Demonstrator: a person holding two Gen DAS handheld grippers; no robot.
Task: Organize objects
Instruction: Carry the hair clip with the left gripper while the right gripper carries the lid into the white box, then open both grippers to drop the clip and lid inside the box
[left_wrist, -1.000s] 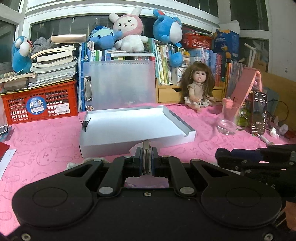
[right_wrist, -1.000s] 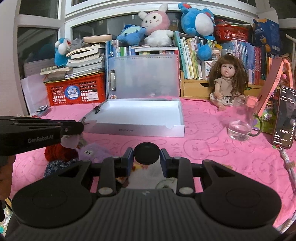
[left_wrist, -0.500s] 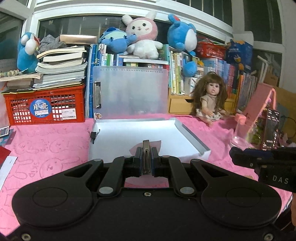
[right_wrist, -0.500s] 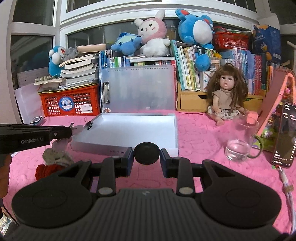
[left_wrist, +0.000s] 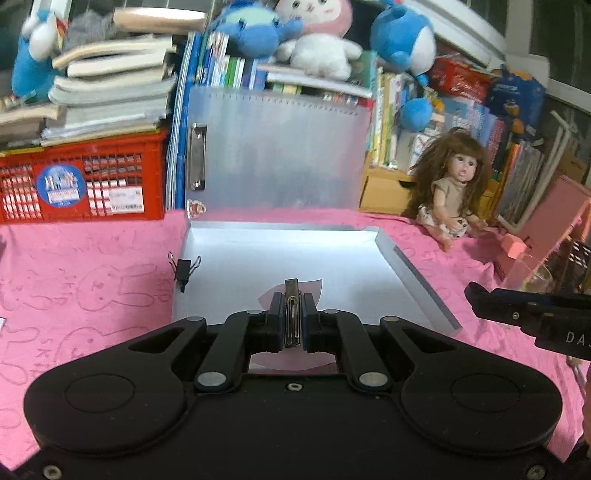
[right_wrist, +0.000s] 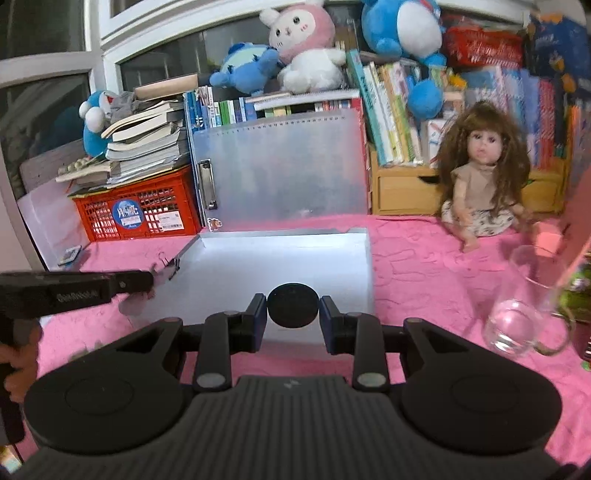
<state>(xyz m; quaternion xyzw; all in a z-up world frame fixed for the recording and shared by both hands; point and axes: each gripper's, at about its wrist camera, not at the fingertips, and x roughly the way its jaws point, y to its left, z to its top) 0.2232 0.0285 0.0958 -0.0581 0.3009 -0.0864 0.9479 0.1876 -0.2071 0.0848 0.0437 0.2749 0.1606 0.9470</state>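
A shallow white box (left_wrist: 406, 264) lies open on the pink cloth, its clear lid (left_wrist: 277, 155) standing upright behind it. A black binder clip (left_wrist: 183, 267) sits on the box's left rim. My left gripper (left_wrist: 291, 295) is shut on a thin metal clip (left_wrist: 291, 325) with a pale sheet (left_wrist: 291, 360) hanging below, just over the box's near edge. My right gripper (right_wrist: 292, 310) is shut on a black round disc (right_wrist: 292, 304) above the box's (right_wrist: 288, 254) front wall. Each gripper shows in the other's view: the left gripper (right_wrist: 144, 282) and the right gripper (left_wrist: 517, 314).
A doll (right_wrist: 480, 184) sits at the back right and a glass mug (right_wrist: 524, 317) stands right of the box. A red crate (left_wrist: 81, 181) under stacked books is at the back left. Books and plush toys (right_wrist: 303, 44) line the back.
Both grippers have moved forward over the pink cloth to the box, which now looks nearer and larger. Each still holds its object.
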